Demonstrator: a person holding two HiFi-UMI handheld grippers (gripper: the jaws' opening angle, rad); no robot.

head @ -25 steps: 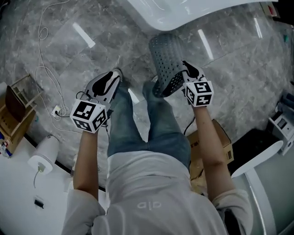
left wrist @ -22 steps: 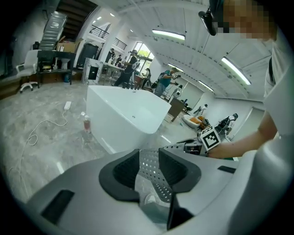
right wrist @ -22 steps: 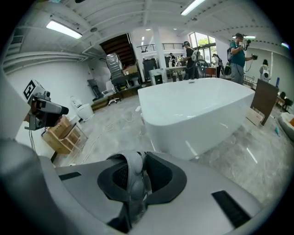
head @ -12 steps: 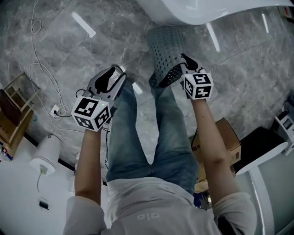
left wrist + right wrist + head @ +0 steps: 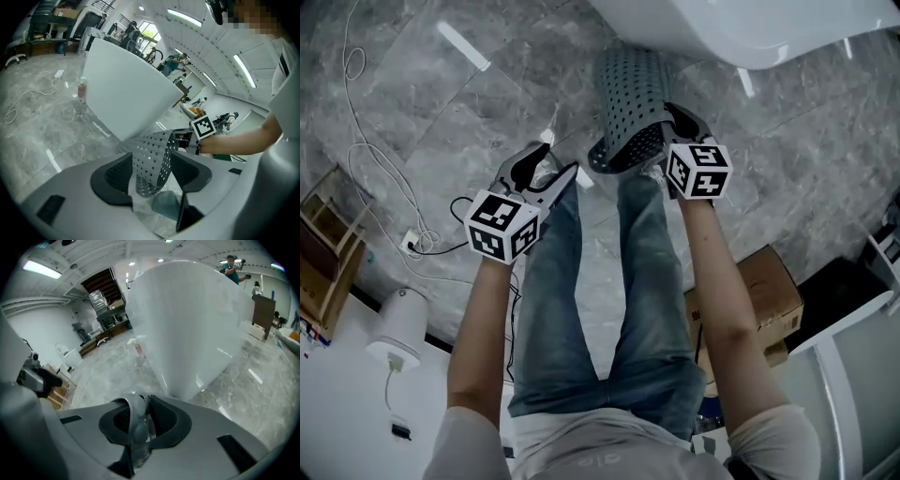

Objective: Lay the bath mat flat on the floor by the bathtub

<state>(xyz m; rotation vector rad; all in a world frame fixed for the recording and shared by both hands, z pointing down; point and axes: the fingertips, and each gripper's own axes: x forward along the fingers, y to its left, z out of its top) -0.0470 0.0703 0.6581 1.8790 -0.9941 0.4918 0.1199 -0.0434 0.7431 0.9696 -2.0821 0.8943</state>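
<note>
Two hand-held grippers are seen above a grey marble floor [image 5: 469,112], one on either side of the person's jeans-clad legs [image 5: 553,281]. The bath mat [image 5: 628,94], grey and perforated, is held up by one edge at 12 o'clock in the head view. It is curled into a loose arch, just in front of the white bathtub [image 5: 750,23] at 1 o'clock, and is not yet laid flat.

The right gripper [image 5: 661,141] is clamped on the mat at the mat's 4 o'clock side. In the right gripper view its jaws are closed on a folded grey strip of the bath mat [image 5: 136,427], and 12 o'clock is filled by the bathtub [image 5: 197,319] wall behind.

The left gripper [image 5: 551,167] is found at 8 o'clock of the mat, near its lower corner. Its jaws are apart and have just been opening. In the left gripper view the curled lower end of the bath mat [image 5: 152,157] is seen in the gap between them, pressed by neither pad. The bathtub [image 5: 126,93] is seen at 11 o'clock there, and the right gripper's marker cube [image 5: 205,127] at 2 o'clock.

In the head view, a cardboard box [image 5: 769,286] is seen on the floor at 4 o'clock, a wooden rack [image 5: 323,248] at 9 o'clock and a white socket strip [image 5: 411,242] at 8 o'clock.
</note>
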